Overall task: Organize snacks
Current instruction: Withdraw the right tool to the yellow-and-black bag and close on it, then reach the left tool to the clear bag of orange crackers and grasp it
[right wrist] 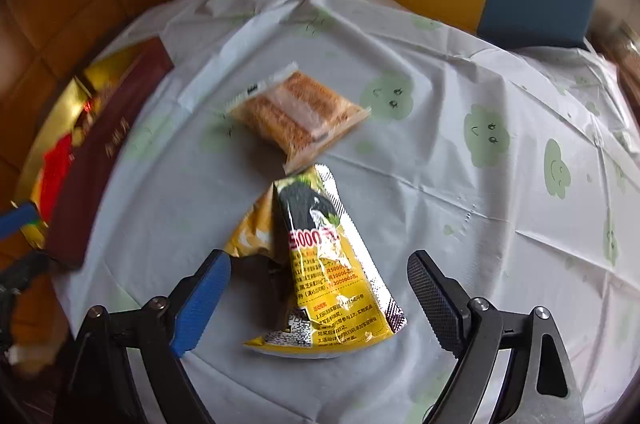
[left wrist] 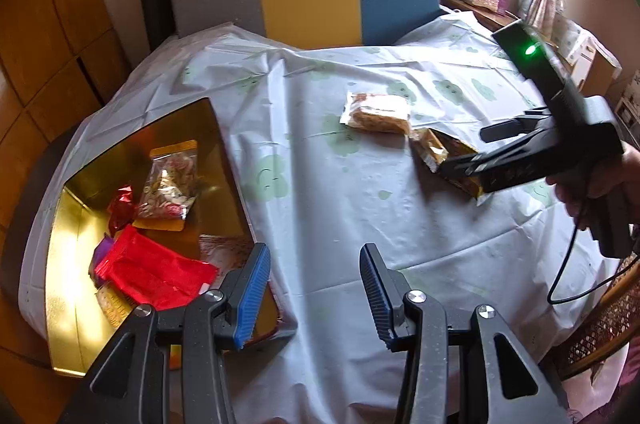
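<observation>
**Right jaws straddle the yellow packet, nothing gripped**

The right gripper (right wrist: 320,300) points steeply down at the table, jaws spread wide. The yellow snack packet (right wrist: 332,272) lies flat on the white tablecloth (right wrist: 460,184) with its lower half between the two pads; a clear gap shows on each side, so neither pad touches it. Just beyond the packet's far tip lies a clear-wrapped biscuit pack (right wrist: 298,112), outside the jaws.

The left gripper (left wrist: 314,296) hangs over the near right edge of the gold-lined box (left wrist: 64,264), jaws partly apart and empty. Inside the box sit a red wrapper (left wrist: 154,274) and a clear bag of sweets (left wrist: 172,188)
</observation>
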`<move>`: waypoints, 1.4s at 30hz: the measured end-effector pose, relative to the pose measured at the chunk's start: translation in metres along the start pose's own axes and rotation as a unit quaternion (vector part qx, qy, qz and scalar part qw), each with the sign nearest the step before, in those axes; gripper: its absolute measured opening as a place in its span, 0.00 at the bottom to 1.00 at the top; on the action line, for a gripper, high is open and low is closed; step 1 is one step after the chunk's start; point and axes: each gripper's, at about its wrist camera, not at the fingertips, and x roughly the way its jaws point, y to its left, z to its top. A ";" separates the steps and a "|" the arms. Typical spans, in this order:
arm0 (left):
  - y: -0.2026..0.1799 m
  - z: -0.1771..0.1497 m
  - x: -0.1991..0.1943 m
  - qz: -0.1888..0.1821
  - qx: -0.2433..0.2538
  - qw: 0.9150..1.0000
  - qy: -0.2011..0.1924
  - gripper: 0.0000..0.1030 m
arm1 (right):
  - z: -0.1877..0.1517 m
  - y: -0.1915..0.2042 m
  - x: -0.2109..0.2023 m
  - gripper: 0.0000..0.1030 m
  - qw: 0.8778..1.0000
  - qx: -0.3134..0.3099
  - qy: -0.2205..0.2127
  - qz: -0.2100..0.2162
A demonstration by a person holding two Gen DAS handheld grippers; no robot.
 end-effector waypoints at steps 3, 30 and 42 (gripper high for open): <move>-0.004 0.001 0.002 -0.006 0.006 1.000 0.001 0.46 | -0.002 0.003 0.007 0.75 0.999 -0.018 0.001 -0.032; -0.031 0.102 0.104 -0.123 -0.102 0.982 0.097 0.46 | -0.001 -0.062 -0.004 0.43 0.987 0.115 0.042 -0.105; -0.020 0.138 0.171 -0.157 -0.250 0.946 0.135 0.52 | 0.011 -0.066 0.016 0.57 0.987 0.122 0.056 -0.093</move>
